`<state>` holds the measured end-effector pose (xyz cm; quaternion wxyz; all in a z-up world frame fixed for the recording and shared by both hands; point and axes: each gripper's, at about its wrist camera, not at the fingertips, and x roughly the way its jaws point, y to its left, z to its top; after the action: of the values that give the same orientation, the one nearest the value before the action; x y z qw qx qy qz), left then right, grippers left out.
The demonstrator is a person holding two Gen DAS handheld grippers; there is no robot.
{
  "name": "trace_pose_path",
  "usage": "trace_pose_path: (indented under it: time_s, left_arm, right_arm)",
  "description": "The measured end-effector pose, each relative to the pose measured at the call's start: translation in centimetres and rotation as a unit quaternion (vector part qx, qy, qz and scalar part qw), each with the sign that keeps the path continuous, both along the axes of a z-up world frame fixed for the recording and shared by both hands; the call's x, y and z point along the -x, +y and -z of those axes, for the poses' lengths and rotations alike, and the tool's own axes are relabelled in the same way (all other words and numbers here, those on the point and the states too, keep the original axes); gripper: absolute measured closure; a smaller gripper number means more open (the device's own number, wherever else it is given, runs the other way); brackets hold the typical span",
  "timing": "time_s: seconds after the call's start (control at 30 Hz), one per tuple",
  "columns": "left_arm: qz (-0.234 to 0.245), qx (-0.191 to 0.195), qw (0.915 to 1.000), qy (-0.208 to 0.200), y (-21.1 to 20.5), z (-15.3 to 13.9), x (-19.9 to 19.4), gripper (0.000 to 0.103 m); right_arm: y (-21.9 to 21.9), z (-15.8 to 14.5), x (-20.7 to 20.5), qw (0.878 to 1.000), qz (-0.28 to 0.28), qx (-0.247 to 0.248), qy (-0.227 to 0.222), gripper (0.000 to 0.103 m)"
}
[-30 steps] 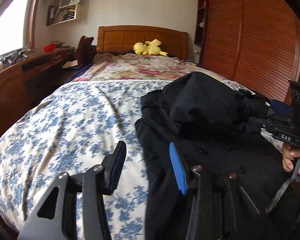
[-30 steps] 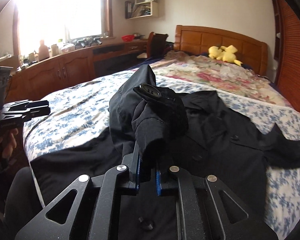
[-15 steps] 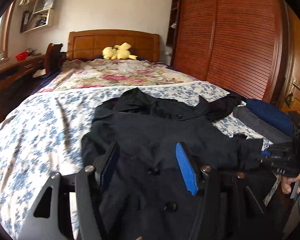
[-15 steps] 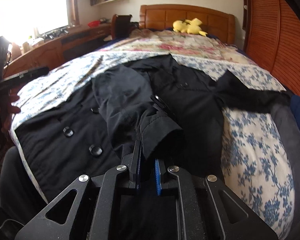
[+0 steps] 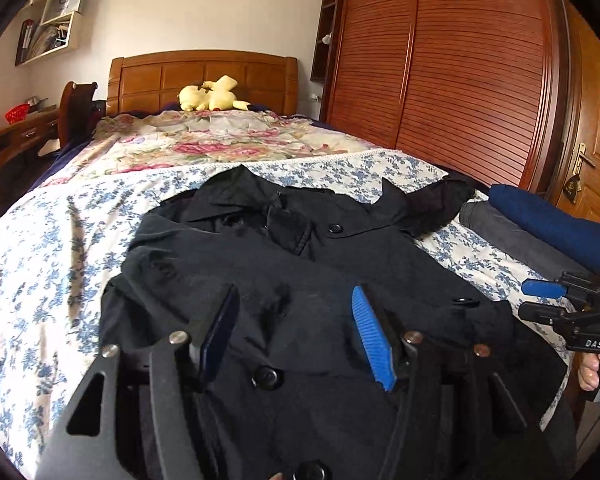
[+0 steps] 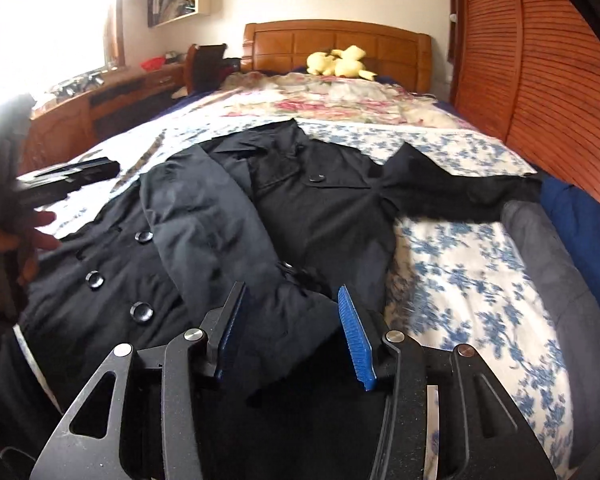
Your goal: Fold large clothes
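Note:
A black buttoned coat [image 5: 300, 248] [image 6: 332, 208] lies front up on the blue-flowered bed sheet [image 5: 40, 264]. One sleeve [image 6: 204, 208] is folded across its front. That sleeve's cuff [image 6: 296, 312] rests between the fingers of my right gripper [image 6: 292, 292] [image 5: 532, 300], whose jaws are opening and do not press it. The other sleeve [image 6: 460, 192] stretches out to the right. My left gripper [image 5: 294, 300] [image 6: 80, 172] hovers open over the coat's buttoned front with nothing held.
Folded blue [image 5: 548, 220] and grey [image 5: 512, 240] clothes lie at the bed's right edge. A yellow plush toy [image 5: 212, 96] sits by the wooden headboard [image 5: 204, 76]. A slatted wardrobe [image 5: 460, 60] stands on the right, and a desk [image 6: 100, 108] runs along the left.
My right gripper brought the raised sleeve down across the coat and opened, letting go of the cuff. My left gripper swung from the bare sheet to above the coat and widened slightly.

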<state>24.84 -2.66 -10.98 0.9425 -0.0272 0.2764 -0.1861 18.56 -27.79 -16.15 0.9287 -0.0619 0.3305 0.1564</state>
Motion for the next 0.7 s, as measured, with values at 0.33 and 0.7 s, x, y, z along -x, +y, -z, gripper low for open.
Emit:
trace_pose_path:
  time_s: [0.33,0.7]
  left_arm:
    - [0.003,0.001,1.0000,0.000,-0.4,2.6,-1.1,0.045]
    - [0.010,-0.008,0.9999,0.003,-0.9,4.4,-0.9,0.045]
  right_arm:
    - [1.2,6.8,-4.6,0.994,0.004,0.048,0.097,0.057]
    - [-0.8,2.9,-3.8,0.998,0.012,0.032,0.058,0.050]
